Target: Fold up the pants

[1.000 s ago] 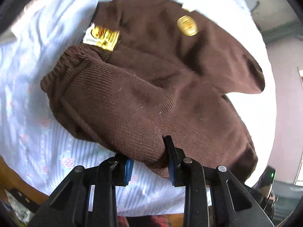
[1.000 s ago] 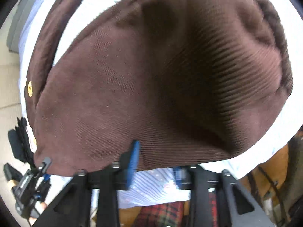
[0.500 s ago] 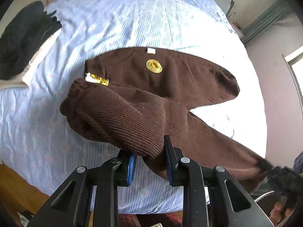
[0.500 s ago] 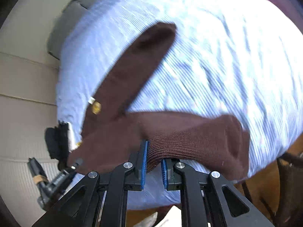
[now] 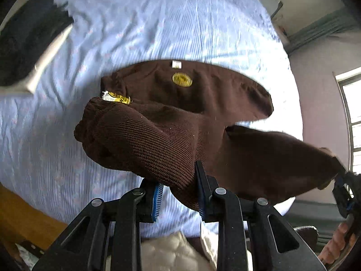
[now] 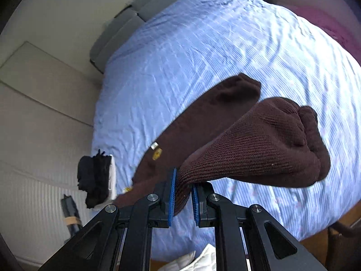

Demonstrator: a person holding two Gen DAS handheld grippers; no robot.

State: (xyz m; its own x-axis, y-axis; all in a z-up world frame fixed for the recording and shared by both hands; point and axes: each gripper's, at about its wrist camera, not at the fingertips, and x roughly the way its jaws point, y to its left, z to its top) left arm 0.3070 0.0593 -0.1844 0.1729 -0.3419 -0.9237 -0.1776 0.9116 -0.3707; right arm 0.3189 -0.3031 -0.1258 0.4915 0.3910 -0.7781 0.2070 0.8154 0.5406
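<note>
Brown knit pants (image 5: 185,117) with a round yellow badge (image 5: 181,79) hang above a blue bed sheet (image 5: 158,22). My left gripper (image 5: 178,194) is shut on the ribbed waist end, held lifted. My right gripper (image 6: 182,199) is shut on a pant leg near its cuff (image 6: 282,144), which bulges forward. The right gripper also shows at the far right of the left wrist view (image 5: 343,194). The other leg (image 6: 214,103) trails down toward the sheet.
A dark folded garment pile (image 5: 24,40) lies on the bed at the far left; it also shows in the right wrist view (image 6: 94,180). A wooden bed edge (image 5: 20,221) runs below. A grey headboard (image 6: 126,22) and a window (image 5: 352,117) border the bed.
Both grippers have risen and pulled back from the bed, lifting the pants with them. The views went from filled with brown cloth to the whole bed.
</note>
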